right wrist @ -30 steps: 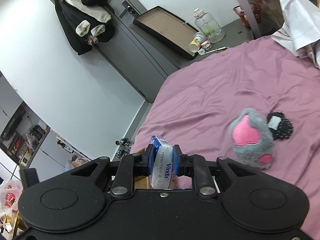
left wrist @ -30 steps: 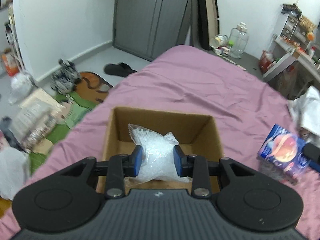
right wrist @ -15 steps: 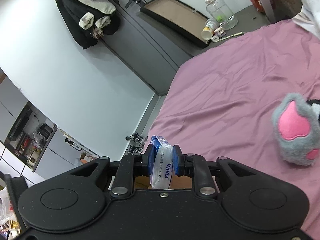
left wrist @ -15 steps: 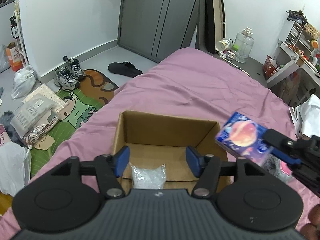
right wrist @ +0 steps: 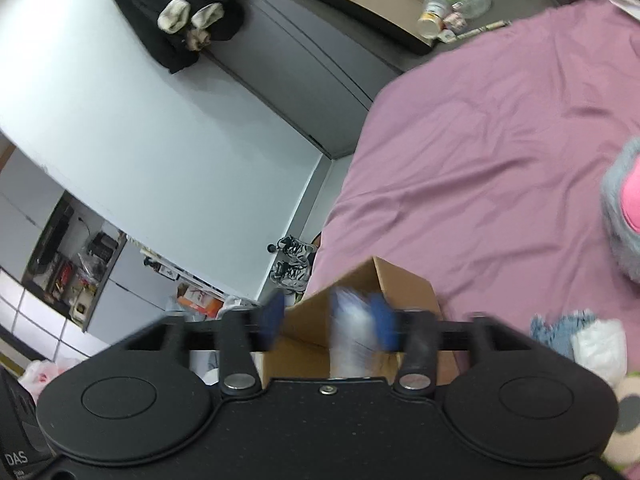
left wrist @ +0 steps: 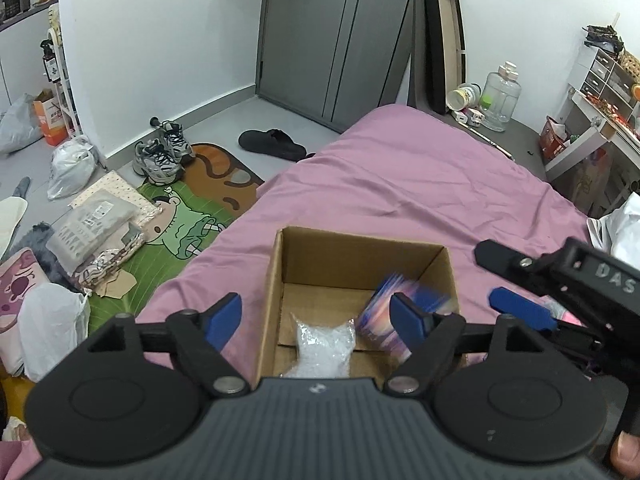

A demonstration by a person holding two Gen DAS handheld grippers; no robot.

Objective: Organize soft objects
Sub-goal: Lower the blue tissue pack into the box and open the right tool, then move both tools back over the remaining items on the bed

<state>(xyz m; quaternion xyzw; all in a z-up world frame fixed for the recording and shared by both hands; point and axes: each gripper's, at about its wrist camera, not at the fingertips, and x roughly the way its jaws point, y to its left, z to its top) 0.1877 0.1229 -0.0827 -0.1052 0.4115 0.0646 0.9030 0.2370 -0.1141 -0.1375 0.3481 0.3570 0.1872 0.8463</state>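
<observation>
Pink bedsheet fills the middle of both views, with an open cardboard box standing on it near the bed's edge. From the left wrist view the box's inside is plain: a clear crinkly bag lies on its floor, and a blurred blue tissue pack is inside by the right wall. The left gripper hangs above the box with its fingers spread wide, nothing between them — they have just been opening. This view also catches the right gripper from the side, over the box's right rim.

The right wrist view shows only the box's outer corner, but adds what lies beyond: a grey plush with a pink patch on the sheet, and a blue-and-white soft thing close by. Its fingers have just been parting; the pack sits blurred against the right one, the left standing clear — released.
</observation>
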